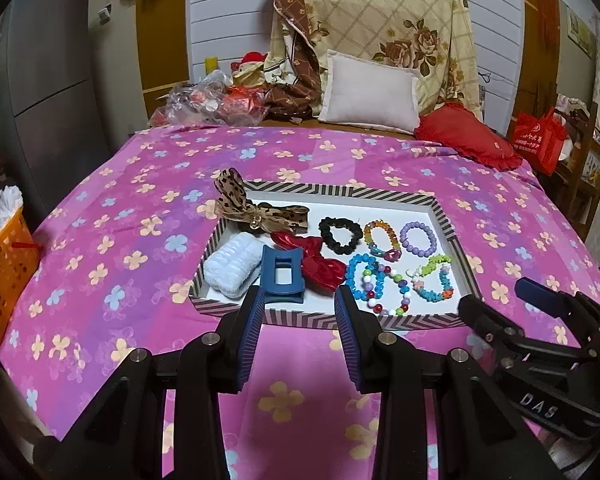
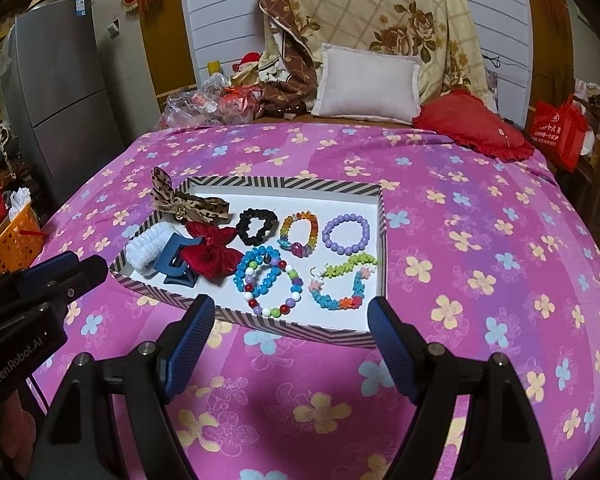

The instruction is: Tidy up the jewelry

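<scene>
Pink flowered bedsheet carries striped tray holding bracelets, scrunchies, bows, blue claw clip. Left gripper spread, empty, at tray's near rim. Right gripper spread wide, empty, near rim too.

A striped-rim tray sits on the pink floral bedspread. Inside lie a leopard-print bow, white scrunchie, blue claw clip, red bow, black scrunchie and a purple bead bracelet. The right gripper hovers near the tray's front rim, jaws wide apart and empty.
</scene>
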The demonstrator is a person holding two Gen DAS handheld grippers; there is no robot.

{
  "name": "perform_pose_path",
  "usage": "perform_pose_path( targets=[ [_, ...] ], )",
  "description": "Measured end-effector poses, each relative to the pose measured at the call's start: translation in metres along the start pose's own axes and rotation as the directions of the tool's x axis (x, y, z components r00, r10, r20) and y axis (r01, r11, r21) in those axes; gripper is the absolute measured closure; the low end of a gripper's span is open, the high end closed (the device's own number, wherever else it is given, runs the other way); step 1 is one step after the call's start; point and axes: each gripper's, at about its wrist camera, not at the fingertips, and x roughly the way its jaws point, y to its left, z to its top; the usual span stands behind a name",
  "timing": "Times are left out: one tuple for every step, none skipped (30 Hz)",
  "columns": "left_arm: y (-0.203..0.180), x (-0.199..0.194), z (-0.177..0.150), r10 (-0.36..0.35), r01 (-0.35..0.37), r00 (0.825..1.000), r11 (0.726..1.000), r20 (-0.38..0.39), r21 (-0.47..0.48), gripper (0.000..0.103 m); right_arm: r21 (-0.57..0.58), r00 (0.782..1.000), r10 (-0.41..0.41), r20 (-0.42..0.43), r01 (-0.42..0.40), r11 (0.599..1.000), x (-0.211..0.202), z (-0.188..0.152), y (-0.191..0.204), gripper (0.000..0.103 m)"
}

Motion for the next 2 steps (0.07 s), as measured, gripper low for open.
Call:
perform_pose_path(
  targets=[
    [0.0000,0.0011,0.0011,0.001,-0.001,1.000,1.000,-0.003,-0.001,0.072,0.003,1.000,-0.001,-0.001,0.001,1.000,0.0009,0.0004,-0.0020,0.021],
    [0.0024,0.0030,0.0009,0.004,-0.004,1.000,1.000,-0.010,-0.007,0.072,0.007,1.000,-0.006,-0.001,0.006,1.000,0.0019,0.0003,-0.0052,0.021]
  ],
)
